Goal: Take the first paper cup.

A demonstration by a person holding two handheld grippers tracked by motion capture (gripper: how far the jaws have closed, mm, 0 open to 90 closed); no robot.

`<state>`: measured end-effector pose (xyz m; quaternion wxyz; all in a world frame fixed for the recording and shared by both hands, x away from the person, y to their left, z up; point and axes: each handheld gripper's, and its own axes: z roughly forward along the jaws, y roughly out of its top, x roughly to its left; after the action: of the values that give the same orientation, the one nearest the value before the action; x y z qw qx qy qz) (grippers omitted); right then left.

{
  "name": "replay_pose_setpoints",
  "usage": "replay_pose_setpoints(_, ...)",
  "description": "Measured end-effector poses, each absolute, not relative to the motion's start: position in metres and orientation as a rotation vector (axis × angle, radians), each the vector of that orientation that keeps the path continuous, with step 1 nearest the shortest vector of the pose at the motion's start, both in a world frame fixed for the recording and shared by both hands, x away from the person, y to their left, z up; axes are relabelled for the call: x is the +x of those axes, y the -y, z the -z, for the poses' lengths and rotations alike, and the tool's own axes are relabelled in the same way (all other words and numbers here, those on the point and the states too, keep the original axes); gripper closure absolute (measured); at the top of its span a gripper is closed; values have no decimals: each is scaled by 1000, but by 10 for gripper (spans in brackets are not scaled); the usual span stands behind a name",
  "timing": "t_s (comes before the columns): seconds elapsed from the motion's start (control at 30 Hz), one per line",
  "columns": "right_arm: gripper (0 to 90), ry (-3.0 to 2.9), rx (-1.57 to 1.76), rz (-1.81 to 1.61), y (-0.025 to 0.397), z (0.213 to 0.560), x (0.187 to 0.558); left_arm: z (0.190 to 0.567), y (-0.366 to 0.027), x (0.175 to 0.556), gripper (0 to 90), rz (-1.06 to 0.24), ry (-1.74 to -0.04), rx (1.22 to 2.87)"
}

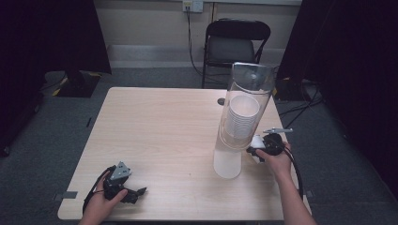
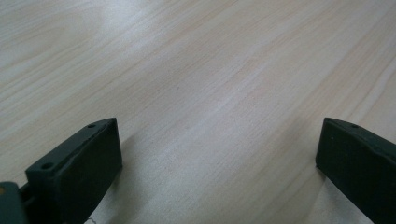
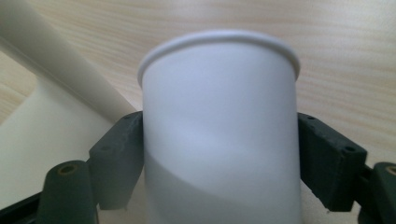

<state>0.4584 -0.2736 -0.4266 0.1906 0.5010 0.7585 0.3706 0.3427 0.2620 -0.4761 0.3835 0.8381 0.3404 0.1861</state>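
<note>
White cup (image 3: 219,135), one, in right hand-held gripper (image 3: 219,158)

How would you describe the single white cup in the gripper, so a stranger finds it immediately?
On the wooden table, find the tall clear tube holding stacked cups. Just right of its base, the right gripper clamps one white paper cup; unlike the stacked ones, it is outside the tube.

One table (image 1: 164,136), under both sets of tongs. One clear dispenser tube (image 1: 244,117) on a white base, just left of the right gripper (image 1: 257,152), holding one stack of white cups (image 1: 242,117), number within indistinct. One single white cup (image 3: 219,140) between the right gripper's jaws. One folding chair (image 1: 234,44), well beyond both. Two grippers: left gripper (image 1: 136,193), right gripper.
</note>
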Motion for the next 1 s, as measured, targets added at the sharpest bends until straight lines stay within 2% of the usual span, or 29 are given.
replay_pose_setpoints(0.23, 256, -2060, 1339, -1109, 276, 417, 445, 476, -262, 343, 0, -475, -867, 2138)
replay_pose_setpoints(0.43, 252, -1938, 1235, -1266, 286, 410, 400, 476, -261, 341, 11, -481, -872, 2128)
replay_pose_setpoints(0.47, 251, -1923, 1209, -1290, 286, 410, 389, 475, -260, 339, 45, -480, -860, 2116)
replay_pose_setpoints(0.53, 251, -1910, 1176, -1324, 286, 410, 378, 474, -257, 339, 199, -480, -842, 2114)
replay_pose_setpoints(0.6, 251, -1893, 1088, -1379, 282, 411, 354, 466, -245, 337, 212, -410, -825, 2089)
replay_pose_setpoints(0.63, 249, -1890, 1038, -1419, 274, 413, 335, 462, -240, 336, 132, -409, -815, 2083)
replay_pose_setpoints(0.7, 247, -1905, 974, -1445, 265, 415, 324, 448, -222, 332, 188, -368, -760, 2027)
replay_pose_setpoints(0.77, 248, -1926, 919, -1475, 254, 416, 317, 438, -209, 331, 156, -349, -744, 2010)
replay_pose_setpoints(0.83, 247, -1948, 840, -1476, 241, 418, 314, 427, -198, 332, 168, -297, -737, 1962)
replay_pose_setpoints(0.87, 247, -1974, 794, -1474, 234, 419, 313, 422, -192, 333, 204, -273, -717, 1939)
replay_pose_setpoints(0.9, 247, -1996, 768, -1476, 227, 420, 312, 417, -187, 334, 279, -248, -692, 1924)
replay_pose_setpoints(0.93, 247, -2013, 743, -1486, 220, 422, 310, 412, -181, 336, 306, -219, -679, 1910)
replay_pose_setpoints(1.0, 246, -2069, 687, -1475, 205, 424, 309, 403, -168, 340, 288, -139, -646, 1899)
